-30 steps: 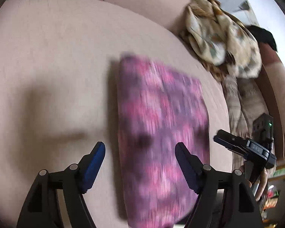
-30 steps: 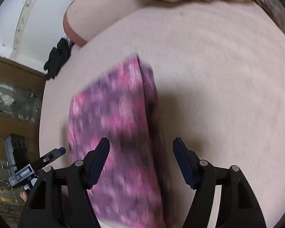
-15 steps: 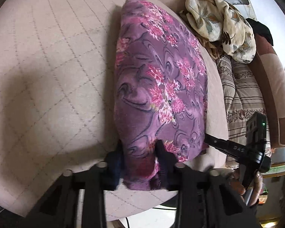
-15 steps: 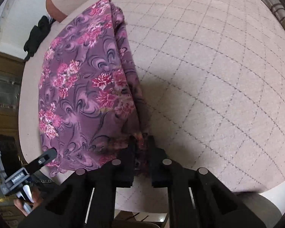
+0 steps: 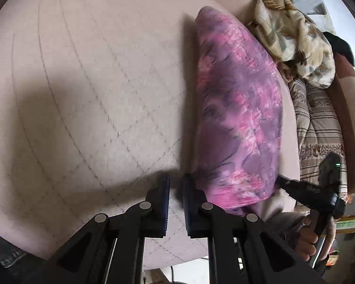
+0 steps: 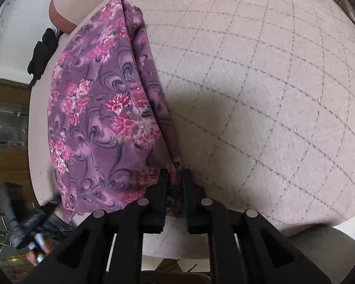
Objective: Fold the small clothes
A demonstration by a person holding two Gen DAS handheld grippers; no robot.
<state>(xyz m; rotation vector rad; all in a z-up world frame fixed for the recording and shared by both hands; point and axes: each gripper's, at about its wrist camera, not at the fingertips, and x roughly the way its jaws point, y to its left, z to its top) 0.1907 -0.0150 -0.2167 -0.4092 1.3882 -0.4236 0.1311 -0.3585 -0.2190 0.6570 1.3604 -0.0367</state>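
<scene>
1. Left wrist view: Aims the left hand-held gripper (image 5: 176,189) steeply down at the quilted cushion (image 5: 94,82), jaws closing to a narrow slit. Shows no fabric in that gap. Finds the purple floral garment (image 5: 239,118) just right of the right-hand finger and stretching away ahead, so probably misses the near corner it is meant to pinch. Leaves a cream patterned cloth (image 5: 293,40) and a striped blanket (image 5: 319,118) farther ahead and to the right, beside the garment, likely crowding any fold that way.
2. Right wrist view: Pinches the garment's near corner in the right hand-held gripper (image 6: 176,184), jaws opening slightly yet with cloth between the pads, seemingly to lift that edge. Spreads the garment ahead and left. Keeps bare cushion ahead and right, and a black item (image 6: 41,52) far left.
</scene>
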